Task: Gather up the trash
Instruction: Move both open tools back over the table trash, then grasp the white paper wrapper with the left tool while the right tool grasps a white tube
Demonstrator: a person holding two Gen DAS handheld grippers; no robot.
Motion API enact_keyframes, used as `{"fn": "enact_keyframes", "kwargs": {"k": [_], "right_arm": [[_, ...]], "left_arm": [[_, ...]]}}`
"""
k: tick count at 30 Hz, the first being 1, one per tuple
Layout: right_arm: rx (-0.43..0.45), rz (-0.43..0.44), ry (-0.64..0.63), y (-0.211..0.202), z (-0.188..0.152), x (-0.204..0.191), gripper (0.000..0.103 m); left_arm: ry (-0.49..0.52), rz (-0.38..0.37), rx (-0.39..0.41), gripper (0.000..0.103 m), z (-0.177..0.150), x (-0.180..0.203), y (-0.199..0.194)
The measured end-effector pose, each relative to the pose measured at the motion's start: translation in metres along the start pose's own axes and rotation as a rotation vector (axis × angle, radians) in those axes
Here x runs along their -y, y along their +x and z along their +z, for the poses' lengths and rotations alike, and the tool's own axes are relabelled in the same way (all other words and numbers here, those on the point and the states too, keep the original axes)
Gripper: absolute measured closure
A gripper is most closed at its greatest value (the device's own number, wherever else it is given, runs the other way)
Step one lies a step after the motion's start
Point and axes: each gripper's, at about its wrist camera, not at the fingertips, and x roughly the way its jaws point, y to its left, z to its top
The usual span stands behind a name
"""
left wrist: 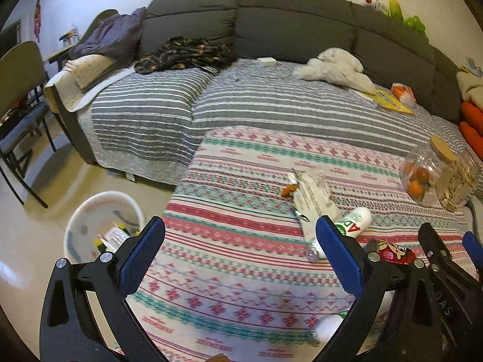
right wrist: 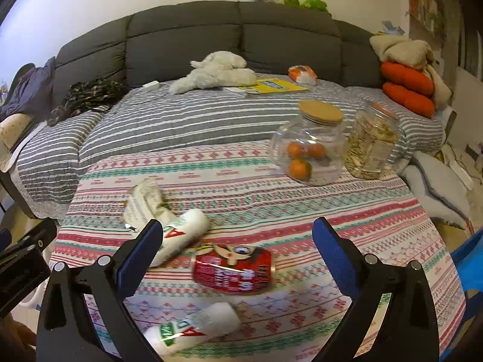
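Trash lies on a table under a patterned cloth (right wrist: 302,211). A crushed red can (right wrist: 234,271) lies on its side between the open fingers of my right gripper (right wrist: 237,256), slightly below their tips. One white bottle (right wrist: 184,235) lies by the left finger, another white bottle (right wrist: 193,328) nearer the camera, and a crumpled wrapper (right wrist: 145,205) lies behind. My left gripper (left wrist: 240,253) is open and empty over the cloth. To its right are the wrapper (left wrist: 314,199), bottle (left wrist: 356,221) and can (left wrist: 395,253). A white bin (left wrist: 102,226) holding trash stands on the floor at left.
Two glass jars stand at the table's far right: a cork-lidded jar with oranges (right wrist: 311,150) and a jar of snacks (right wrist: 371,147). A grey sofa (left wrist: 241,30) with clothes and plush toys runs behind. A chair (left wrist: 21,105) stands at far left.
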Motion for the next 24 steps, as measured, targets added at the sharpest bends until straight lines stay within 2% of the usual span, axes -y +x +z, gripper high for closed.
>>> {"fn": "enact_keyframes", "kwargs": {"k": [8,11,14,19,24], "right_arm": [[-0.038,-0.015,0.056,0.004,0.004,0.042,0.007],[-0.046,-0.018,0.079,0.005,0.007,0.055,0.007],[-0.059,-0.023,0.099,0.01,0.01,0.069,0.007],[-0.088,-0.019,0.14,0.016,0.016,0.086,0.007],[-0.129,-0.008,0.194,0.025,0.018,0.099,0.007]], "left_arm": [[0.067,-0.012,-0.079,0.007,0.002,0.032,0.033],[0.093,-0.021,-0.133,0.007,0.002,0.046,0.052],[0.107,-0.001,-0.155,0.007,0.004,0.059,0.068],[0.025,-0.021,-0.224,0.007,0.025,0.076,0.096],[-0.037,0.026,-0.331,0.007,0.037,0.087,0.127]]}}
